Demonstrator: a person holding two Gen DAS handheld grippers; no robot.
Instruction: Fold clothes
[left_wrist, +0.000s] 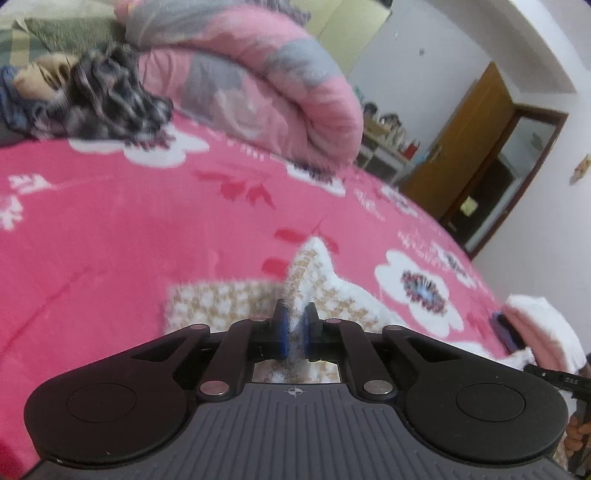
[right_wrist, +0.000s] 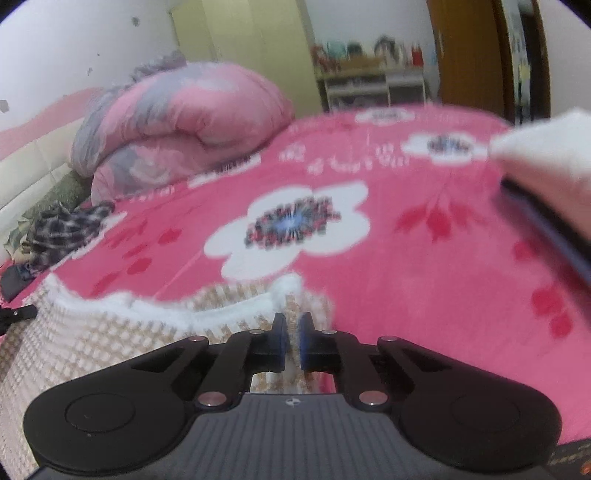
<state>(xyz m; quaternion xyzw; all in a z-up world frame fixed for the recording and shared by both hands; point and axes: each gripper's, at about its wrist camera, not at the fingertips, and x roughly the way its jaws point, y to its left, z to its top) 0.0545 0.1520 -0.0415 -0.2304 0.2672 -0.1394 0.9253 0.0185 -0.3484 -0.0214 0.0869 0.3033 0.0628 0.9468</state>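
Both the left gripper (left_wrist: 294, 316) and right gripper (right_wrist: 293, 325) are clamped on the checked garment's (right_wrist: 92, 332) near edge, the cloth stretching sideways between them, bed blanket (right_wrist: 406, 258) ahead.

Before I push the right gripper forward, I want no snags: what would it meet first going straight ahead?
The right gripper is shut on the checked garment; beyond that fabric, probably the pink floral bedspread, though depth is unclear.

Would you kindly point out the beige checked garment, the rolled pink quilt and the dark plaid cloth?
beige checked garment (right_wrist: 92, 332), right wrist view, its flat checked body.
rolled pink quilt (right_wrist: 192, 122), right wrist view, its bulging front.
dark plaid cloth (left_wrist: 110, 99), left wrist view, its crumpled middle.
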